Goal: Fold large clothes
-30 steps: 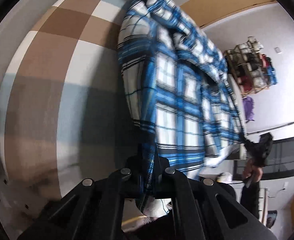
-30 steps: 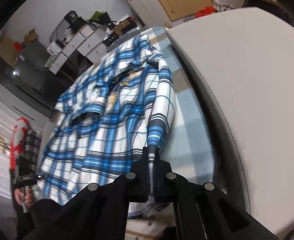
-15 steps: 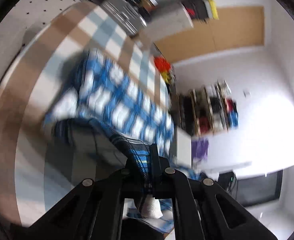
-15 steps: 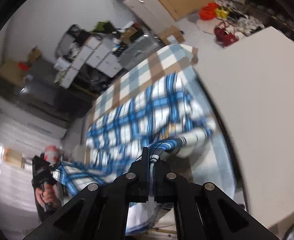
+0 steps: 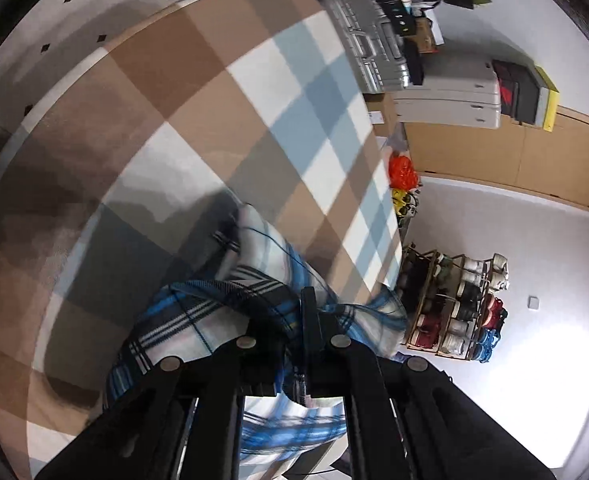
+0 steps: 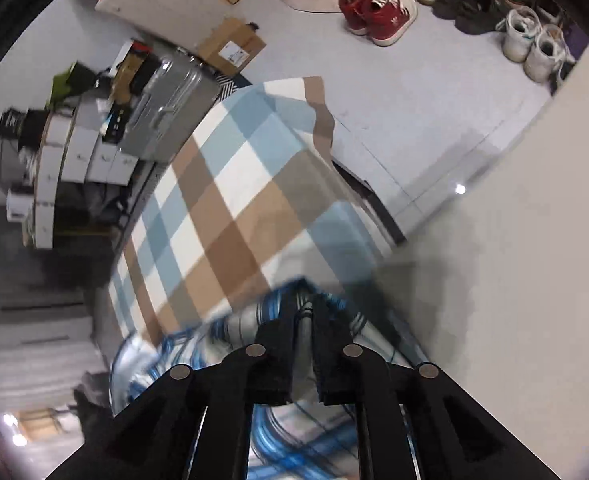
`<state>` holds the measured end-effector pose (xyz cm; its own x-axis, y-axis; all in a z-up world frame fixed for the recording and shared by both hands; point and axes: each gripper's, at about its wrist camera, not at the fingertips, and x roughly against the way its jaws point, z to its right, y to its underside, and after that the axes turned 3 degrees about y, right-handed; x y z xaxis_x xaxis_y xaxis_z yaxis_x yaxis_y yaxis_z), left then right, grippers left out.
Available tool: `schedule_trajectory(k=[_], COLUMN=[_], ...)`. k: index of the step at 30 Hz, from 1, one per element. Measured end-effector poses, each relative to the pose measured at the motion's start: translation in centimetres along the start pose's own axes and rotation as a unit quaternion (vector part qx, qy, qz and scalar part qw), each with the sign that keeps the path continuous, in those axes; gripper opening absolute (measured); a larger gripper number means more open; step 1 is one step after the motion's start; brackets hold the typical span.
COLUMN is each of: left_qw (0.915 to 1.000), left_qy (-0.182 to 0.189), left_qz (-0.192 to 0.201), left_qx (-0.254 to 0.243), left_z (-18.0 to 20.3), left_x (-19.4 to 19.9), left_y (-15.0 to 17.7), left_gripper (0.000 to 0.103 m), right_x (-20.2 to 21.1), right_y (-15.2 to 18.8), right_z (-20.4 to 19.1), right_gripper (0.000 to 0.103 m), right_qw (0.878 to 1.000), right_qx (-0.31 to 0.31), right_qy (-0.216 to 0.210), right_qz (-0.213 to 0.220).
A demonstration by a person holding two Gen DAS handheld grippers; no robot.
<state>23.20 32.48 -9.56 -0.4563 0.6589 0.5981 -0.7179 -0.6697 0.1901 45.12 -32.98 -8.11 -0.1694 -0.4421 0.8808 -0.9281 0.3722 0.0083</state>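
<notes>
Left gripper (image 5: 300,304) clamped tight on a fold of the blue and white plaid shirt (image 5: 254,280), cloth pinched between the closed fingers and bunched around them. Shirt heaped in a rumpled mound at the near edge of the checked bedspread (image 5: 222,120), just in front of the gripper, with more of it hanging blurred below the fingers. Rest of the bedspread, in brown, white and pale blue squares, bare out to the far side. Beyond the bed on the right, an orange bag (image 5: 402,170) on the floor, a shoe rack (image 5: 454,304) against the white wall, and a silver suitcase (image 5: 374,56) at the far end.

Right gripper (image 6: 303,312) with its jaws opening, a narrow gap showing between the two black fingers (image 6: 274,360). Shirt (image 6: 230,332) lying directly under and around the fingertips, a strip of it visible in the gap, pads no longer pressing on it. Cloth blurred here, spread along the near edge of the bedspread (image 6: 230,184) and spilling toward the lower left. White panel (image 6: 514,280) filling the right side. Far off on the floor, red shoes (image 6: 378,12), white sneakers (image 6: 534,40) and a cardboard box (image 6: 230,46); suitcase (image 6: 166,108) at the far left of the bed.
</notes>
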Motion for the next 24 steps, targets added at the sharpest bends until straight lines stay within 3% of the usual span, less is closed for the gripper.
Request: schedule_trajectory(k=[2,3,5,6,8,11,14,18,22,24], left_qw=[0.9999,0.9998,0.9992,0.9986,0.9936,0.9939,0.9959,0.9948,0.9764,0.9593], left_qy=[0.01,0.015,0.023,0.024,0.03,0.018,0.01,-0.024,-0.1,-0.137], left_qz=[0.0,0.008,0.031,0.041,0.092,0.104,0.09,0.045,-0.015,-0.026], left_qx=[0.003,0.005,0.013,0.024,0.057,0.033,-0.008,-0.088,-0.191,-0.245], left_z=[-0.6,-0.9,-1.4,-1.4,-2.0,-1.3,0.6,4.3,7.9,8.6], left_x=[0.9,1.4,2.8,3.4,4.9,6.1,5.7,3.5,-0.8,-3.3], left_y=[0.4,0.4,0.2,0.2,0.2,1.6,3.5,5.3,7.0,8.4], left_gripper=[0.007,0.017,0.051,0.076,0.078,0.078,0.078,0.078,0.078,0.078], right_x=[0.6,1.3,2.7,3.5,4.0,4.1,3.7,1.1,-1.3,-2.6], right_y=[-0.6,-0.6,-0.4,0.1,1.1,4.1,7.0,11.6,15.2,16.3], right_z=[0.2,0.3,0.8,1.1,0.4,-2.2,-4.3,-6.2,-6.1,-6.0], right_gripper=[0.029,0.043,0.067,0.068,0.068,0.069,0.08,0.081,0.08,0.08], right_qw=[0.999,0.997,0.992,0.989,0.988,0.983,0.974,0.964,0.953,0.939], right_qx=[0.001,0.0,-0.01,-0.015,0.018,0.106,0.176,0.244,0.292,0.328], right_qy=[-0.012,-0.03,-0.053,-0.05,-0.051,-0.043,-0.026,-0.005,0.005,0.04], right_qz=[0.04,0.067,0.116,0.14,0.147,0.141,0.138,0.102,0.081,0.092])
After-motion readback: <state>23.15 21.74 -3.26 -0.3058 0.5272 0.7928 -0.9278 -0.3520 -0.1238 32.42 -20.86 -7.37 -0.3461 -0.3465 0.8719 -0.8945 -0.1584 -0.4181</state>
